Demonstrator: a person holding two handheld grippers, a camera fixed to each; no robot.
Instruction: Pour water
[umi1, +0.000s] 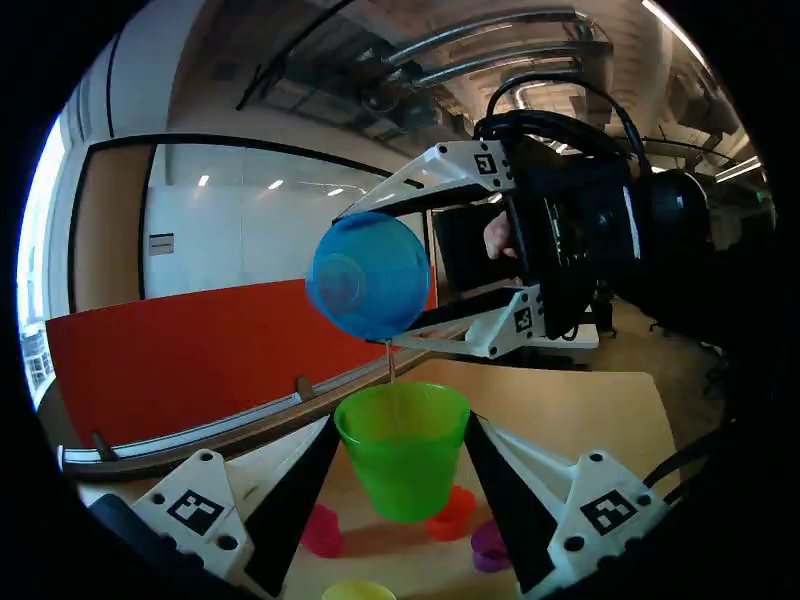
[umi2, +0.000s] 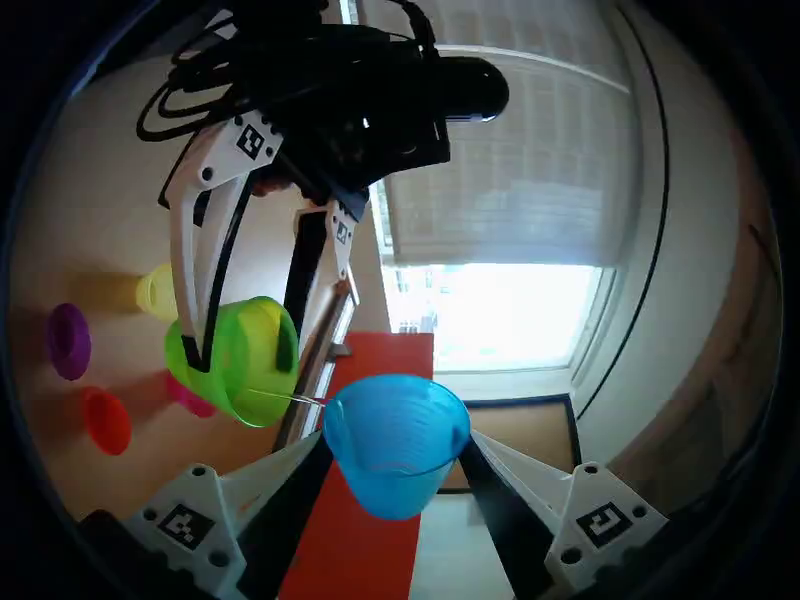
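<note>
Pouring: my right tool (umi2: 397, 440) pinches the tipped blue cup (umi2: 395, 455), left tool (umi1: 400, 425) pinches the green cup (umi1: 403, 465) just below it.
Left gripper view shows the blue cup's base, right gripper view its side. One water stream (umi1: 390, 362), four small cups (umi1: 452, 512) on counter (umi1: 590, 420).

Daylight poured in from a window (umi2: 490, 315) that was blown out to plain white in the right gripper view, with glare spreading onto the blinds (umi2: 500, 170) above it. The green cup (umi1: 403, 450) and blue cup (umi1: 368, 275) glowed as light passed through their walls. In the left gripper view the light was softer and even, and the ceiling lamps (umi1: 275, 184) showed as small bright dashes. Shadows on the counter (umi1: 570, 410) were faint and soft-edged. Both pictures were sharp at the centre, while straight lines bowed and brightness fell off toward the rims.
</note>
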